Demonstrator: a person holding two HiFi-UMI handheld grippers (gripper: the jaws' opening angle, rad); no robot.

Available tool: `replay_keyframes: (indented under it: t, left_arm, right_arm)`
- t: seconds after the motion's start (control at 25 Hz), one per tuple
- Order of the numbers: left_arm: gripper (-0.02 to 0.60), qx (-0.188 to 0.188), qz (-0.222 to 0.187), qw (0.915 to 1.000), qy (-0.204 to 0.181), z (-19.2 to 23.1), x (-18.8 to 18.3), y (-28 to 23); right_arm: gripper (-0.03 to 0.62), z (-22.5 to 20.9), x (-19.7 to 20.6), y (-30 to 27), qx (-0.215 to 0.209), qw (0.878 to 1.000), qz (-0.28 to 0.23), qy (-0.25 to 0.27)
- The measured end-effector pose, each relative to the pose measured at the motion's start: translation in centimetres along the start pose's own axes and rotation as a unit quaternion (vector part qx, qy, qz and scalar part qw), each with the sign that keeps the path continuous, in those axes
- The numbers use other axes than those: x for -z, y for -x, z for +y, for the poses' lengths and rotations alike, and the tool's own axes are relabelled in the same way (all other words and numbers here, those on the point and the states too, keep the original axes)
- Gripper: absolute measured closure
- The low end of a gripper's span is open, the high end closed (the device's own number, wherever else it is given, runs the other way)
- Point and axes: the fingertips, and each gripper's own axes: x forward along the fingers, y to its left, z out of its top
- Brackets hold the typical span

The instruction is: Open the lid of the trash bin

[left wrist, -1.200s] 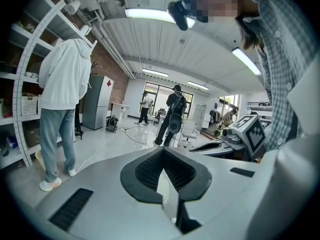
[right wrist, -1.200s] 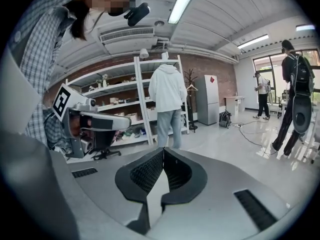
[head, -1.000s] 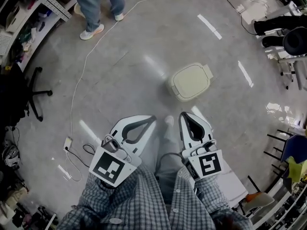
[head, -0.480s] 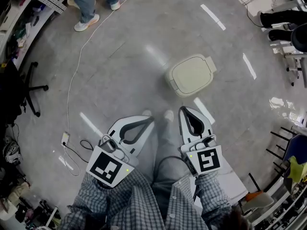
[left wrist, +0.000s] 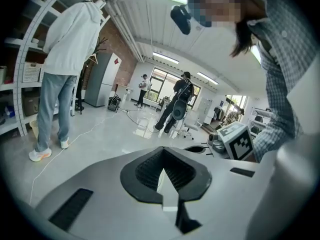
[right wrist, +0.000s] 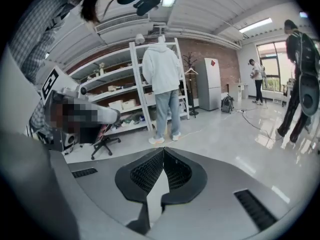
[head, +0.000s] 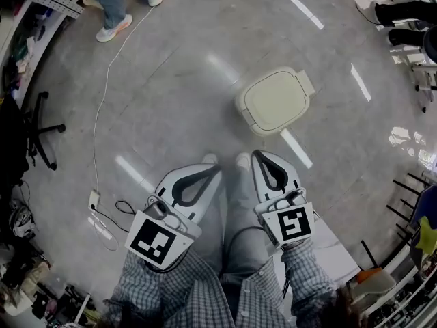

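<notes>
The trash bin (head: 276, 101) stands on the grey floor ahead of me in the head view. It is cream, with a rounded square lid lying shut. Both grippers are held low in front of my body, short of the bin and not touching it. My left gripper (head: 217, 169) is shut and empty, pointing toward the bin from its lower left. My right gripper (head: 258, 155) is shut and empty, its tips just below the bin's near side. In the left gripper view the left gripper (left wrist: 162, 149) shows its jaws closed, as does the right gripper (right wrist: 163, 150) in its own view. Neither gripper view shows the bin.
A white cable (head: 109, 67) runs across the floor to a power strip (head: 93, 199) at left. An office chair (head: 41, 128) and shelving stand at far left. A person's feet (head: 113, 26) are at top left. Chair legs (head: 410, 186) crowd the right edge.
The view has crept forward. The bin looks slightly larger, and the standing person's feet have slid toward the top edge. Both grippers stay shut and held as before.
</notes>
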Motion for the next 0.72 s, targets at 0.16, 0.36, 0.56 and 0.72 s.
replay_keyframes:
  t: [0.16,0.36,0.56,0.72]
  left_arm:
    - [0.577,0.016,0.018,0.9995,-0.022,-0.1,1.3,-1.5]
    - [0.577,0.024,0.022,0.9991,-0.028,0.5,2.5,-3.1]
    - [0.577,0.026,0.027,0.9989,-0.029,0.7,3.7,-4.1]
    - [0.577,0.038,0.033,0.998,-0.038,0.6,4.3,-5.1]
  right_arm:
    - [0.576,-1.8,2.3,-1.6,0.011,0.999,0.007,-0.035]
    - [0.576,-3.2,4.7,-3.7,0.005,1.0,0.022,-0.012]
    - [0.576,-4.4,7.1,-5.6,0.002,0.999,0.038,0.002]
    - [0.576,-5.6,9.2,-7.4,0.004,0.999,0.052,0.002]
